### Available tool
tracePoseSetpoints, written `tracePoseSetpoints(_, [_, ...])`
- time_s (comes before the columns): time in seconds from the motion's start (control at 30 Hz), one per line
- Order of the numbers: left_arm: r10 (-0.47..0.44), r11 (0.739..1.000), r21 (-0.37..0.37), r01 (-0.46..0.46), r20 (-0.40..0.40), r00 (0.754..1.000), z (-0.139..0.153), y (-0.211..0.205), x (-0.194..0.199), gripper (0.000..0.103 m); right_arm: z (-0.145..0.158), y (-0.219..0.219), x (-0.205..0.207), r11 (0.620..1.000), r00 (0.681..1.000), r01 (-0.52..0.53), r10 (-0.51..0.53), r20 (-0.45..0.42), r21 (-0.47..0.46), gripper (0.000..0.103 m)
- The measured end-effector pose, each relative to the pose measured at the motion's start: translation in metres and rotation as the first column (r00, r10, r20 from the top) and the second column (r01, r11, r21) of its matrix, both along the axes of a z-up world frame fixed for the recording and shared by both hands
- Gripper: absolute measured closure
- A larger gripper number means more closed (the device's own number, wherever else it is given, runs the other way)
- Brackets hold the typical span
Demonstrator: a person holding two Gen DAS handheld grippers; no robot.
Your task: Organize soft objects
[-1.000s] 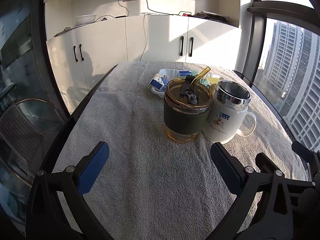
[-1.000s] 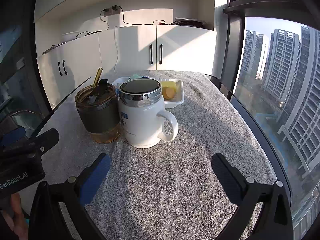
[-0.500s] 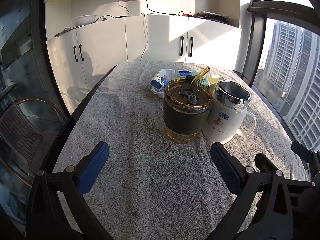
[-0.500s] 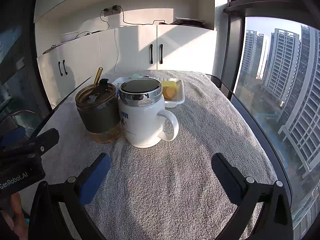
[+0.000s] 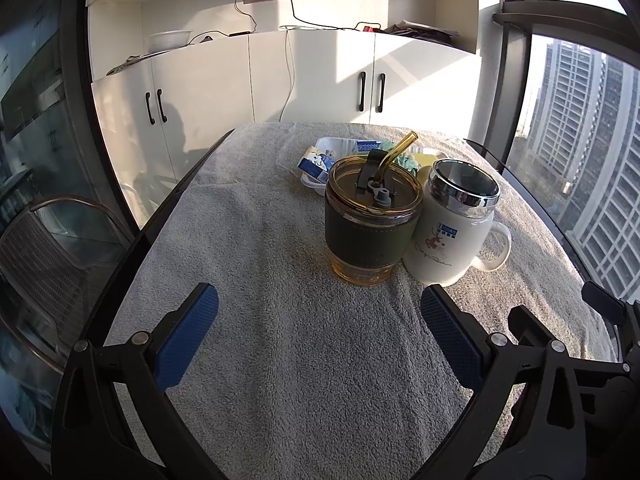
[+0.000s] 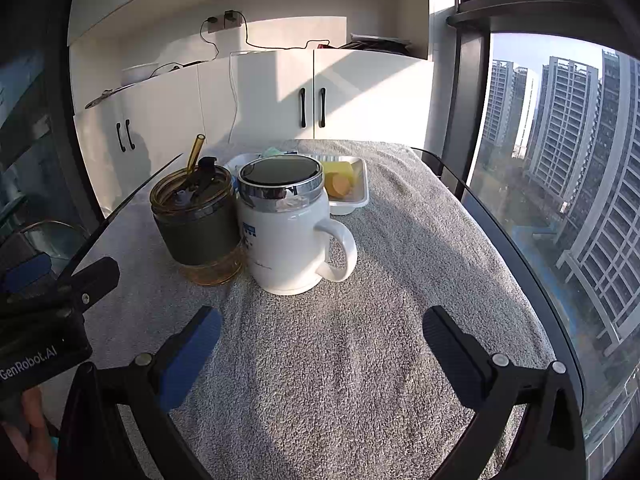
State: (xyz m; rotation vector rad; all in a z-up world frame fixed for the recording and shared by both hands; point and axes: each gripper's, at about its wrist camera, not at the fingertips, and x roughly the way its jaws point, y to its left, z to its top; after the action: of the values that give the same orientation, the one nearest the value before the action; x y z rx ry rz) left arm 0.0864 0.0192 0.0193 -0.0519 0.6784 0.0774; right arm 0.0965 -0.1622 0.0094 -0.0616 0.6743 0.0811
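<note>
Left gripper (image 5: 319,322): nearest item in the left wrist view; blue pads spread wide, nothing between them, held low over the towel.
Right gripper (image 6: 322,334): nearest item in the right wrist view; likewise spread wide and empty.
Towel (image 5: 304,360): grey terry cloth covering the tabletop; bare between both sets of fingers.
Amber cup (image 5: 372,216): glass with dark sleeve, lid and bent straw; upright, ahead of the left gripper, touching or just beside the mug.
White mug (image 6: 286,226): chrome-rimmed lid, handle pointing right; upright, ahead of the right gripper.
White tray (image 6: 358,200): behind the two cups, partly hidden by them.
Soft objects: in the tray; yellow and orange pieces (image 6: 338,178) at its right end, a teal item (image 5: 400,156) mid-tray, small blue-and-white packets (image 5: 316,162) at its left end. Exact kinds too small to tell.
Change over the last second: none to note; both grippers and every object sit as they did.
Meaning for the task: judged not yet begun. No soft object has been lifted, and the cups stand between grippers and tray, so any reach probably has to pass around or over them.
</note>
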Motion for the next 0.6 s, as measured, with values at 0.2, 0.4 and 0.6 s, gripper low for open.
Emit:
tracePoseSetpoints(0.2, [0.004,1.000,0.002,-0.004,0.001,1.000,0.0003,0.0005,0.0001,0.000,-0.0011,-0.0002,0.0003,1.000,1.000,-0.004,0.004,-0.002,0.001,0.000])
tracePoseSetpoints(0.4, [0.002,1.000,0.004,-0.002,0.000,1.000,0.0000,0.0001,0.0006,0.000,-0.0009,0.0000,0.0000,1.000,1.000,-0.004,0.004,-0.003,0.000,0.000])
tracePoseSetpoints(0.6, [0.006,1.000,0.010,-0.006,0.000,1.000,-0.0012,-0.0003,0.0011,0.000,-0.0011,0.0002,-0.0003,1.000,1.000,-0.004,0.004,-0.004,0.001,0.000])
